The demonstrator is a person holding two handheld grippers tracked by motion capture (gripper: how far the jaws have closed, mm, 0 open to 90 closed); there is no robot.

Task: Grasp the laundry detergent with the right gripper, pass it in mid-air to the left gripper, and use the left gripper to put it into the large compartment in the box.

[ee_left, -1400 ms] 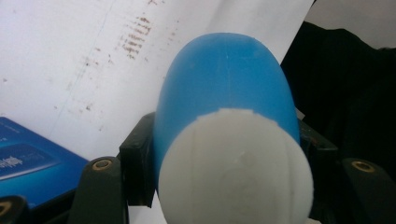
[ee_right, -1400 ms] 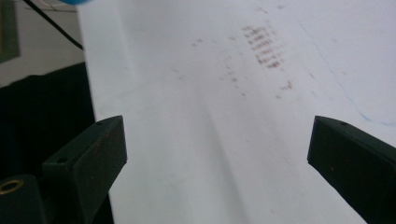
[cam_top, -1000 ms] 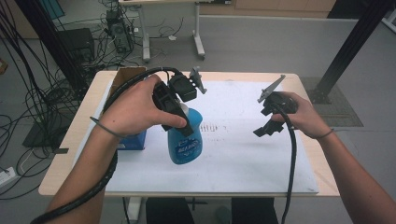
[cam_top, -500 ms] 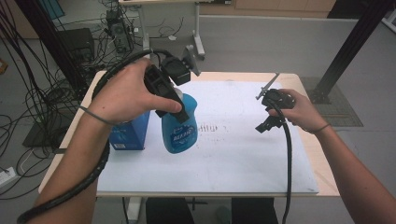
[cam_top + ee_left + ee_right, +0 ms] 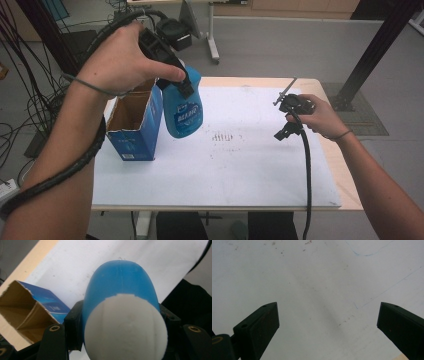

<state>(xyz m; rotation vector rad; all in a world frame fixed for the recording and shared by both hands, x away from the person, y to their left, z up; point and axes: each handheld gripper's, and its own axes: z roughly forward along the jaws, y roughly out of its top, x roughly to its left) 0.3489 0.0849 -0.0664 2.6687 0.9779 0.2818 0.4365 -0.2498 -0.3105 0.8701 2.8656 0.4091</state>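
blue bottle [image 5: 183, 107] clamped in left gripper [image 5: 172, 70] beside box [image 5: 134, 125]; right gripper [image 5: 328, 326] spread wide, empty

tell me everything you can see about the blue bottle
The blue bottle looks like smooth plastic, rounded, with a white cap and white lettering on its side. It hangs in the air, cap end up, above the white sheet and just right of the open blue box. The left claw is clamped on its upper part, a black jaw on either side. Nothing else touches it.
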